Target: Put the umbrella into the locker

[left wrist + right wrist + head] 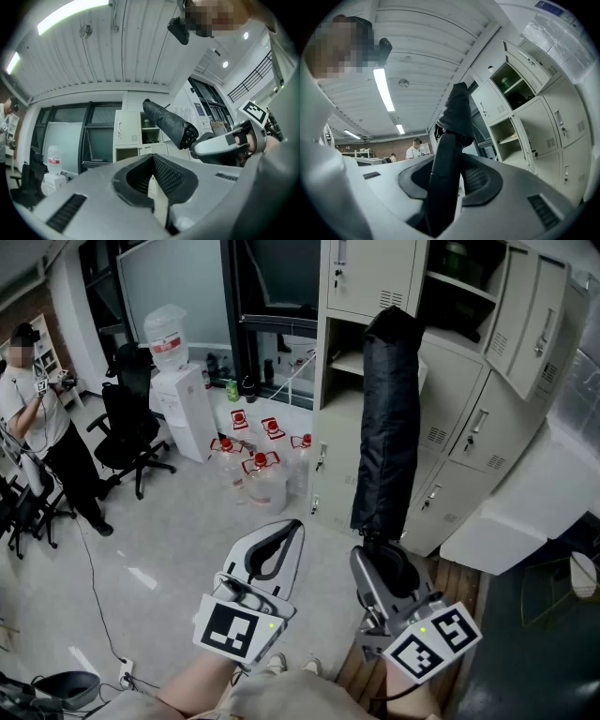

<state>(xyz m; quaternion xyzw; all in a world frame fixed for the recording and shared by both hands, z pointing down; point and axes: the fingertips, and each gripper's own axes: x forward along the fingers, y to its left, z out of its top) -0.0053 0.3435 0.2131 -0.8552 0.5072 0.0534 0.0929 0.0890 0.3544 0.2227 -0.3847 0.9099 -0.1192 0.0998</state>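
A black folded umbrella [389, 418] stands upright in front of the grey lockers [469, 427]. My right gripper [384, 568] is shut on its black handle [443, 178], below the folded canopy [454, 112]. An open locker compartment [349, 362] with a shelf lies just behind and left of the umbrella's top. My left gripper [281, 540] hovers to the left of the umbrella, jaws together and empty. In the left gripper view the umbrella [166, 123] slants across the open lockers [150, 133], with the right gripper [220, 143] at its lower end.
Several water jugs [258, 465] sit on the floor left of the lockers, beside a water dispenser [178, 390]. An office chair [131, 427] and a person [37, 418] are further left. A white ledge [525, 512] juts out at right over a wooden floor strip [450, 587].
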